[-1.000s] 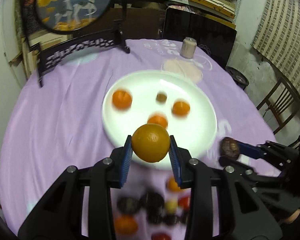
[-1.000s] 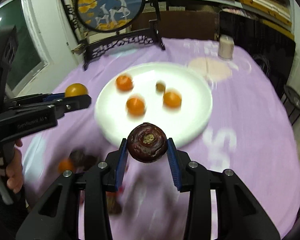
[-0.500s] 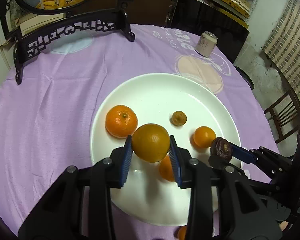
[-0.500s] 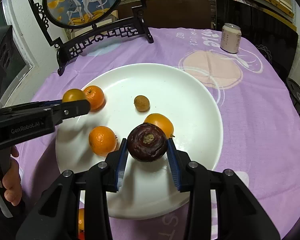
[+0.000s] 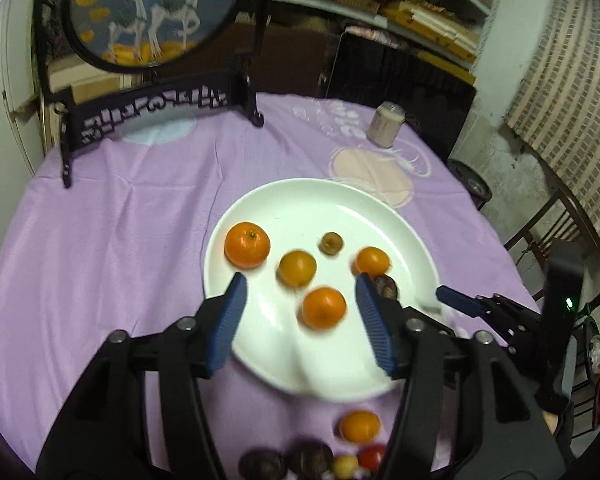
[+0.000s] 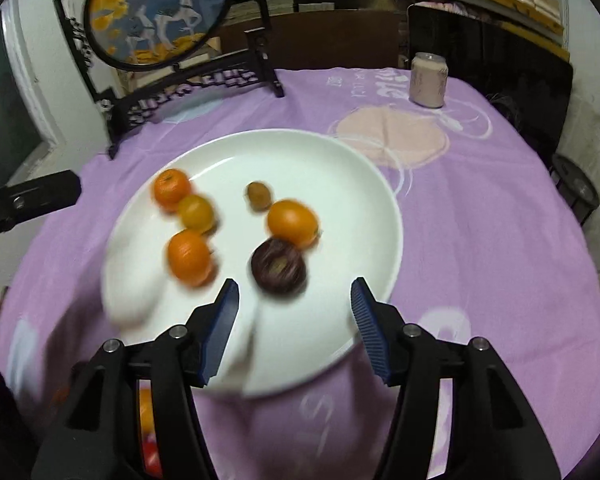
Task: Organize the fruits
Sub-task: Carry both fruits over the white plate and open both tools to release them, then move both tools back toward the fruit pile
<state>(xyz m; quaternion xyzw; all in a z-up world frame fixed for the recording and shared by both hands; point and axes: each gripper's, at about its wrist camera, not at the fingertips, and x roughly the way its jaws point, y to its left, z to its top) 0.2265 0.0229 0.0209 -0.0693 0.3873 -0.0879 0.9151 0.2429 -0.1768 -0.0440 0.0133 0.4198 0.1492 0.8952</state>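
Note:
A white plate (image 5: 380, 212) (image 6: 340, 160) on the purple cloth holds several oranges, a small brown fruit (image 5: 331, 243) (image 6: 257, 194) and a dark purple fruit (image 6: 278, 266) (image 5: 386, 285). The yellow-orange fruit (image 5: 297, 268) (image 6: 196, 213) lies among them. My left gripper (image 5: 300, 300) is open and empty above the plate's near side. My right gripper (image 6: 294, 308) is open and empty just behind the dark purple fruit. The right gripper's fingertips (image 5: 456, 300) show at the plate's right edge in the left wrist view.
Loose fruit lies on the cloth near me: an orange (image 5: 360, 426), dark fruits (image 5: 308, 458), a red one (image 5: 373, 457). A carved black stand with a round painted screen (image 5: 156, 12) stands at the back left. A can (image 5: 385, 130) (image 6: 428, 80) stands at the back right.
Both grippers have opened. The yellow-orange fruit and the dark purple fruit now lie on the plate. Both grippers have drawn back toward the near edge of the plate.

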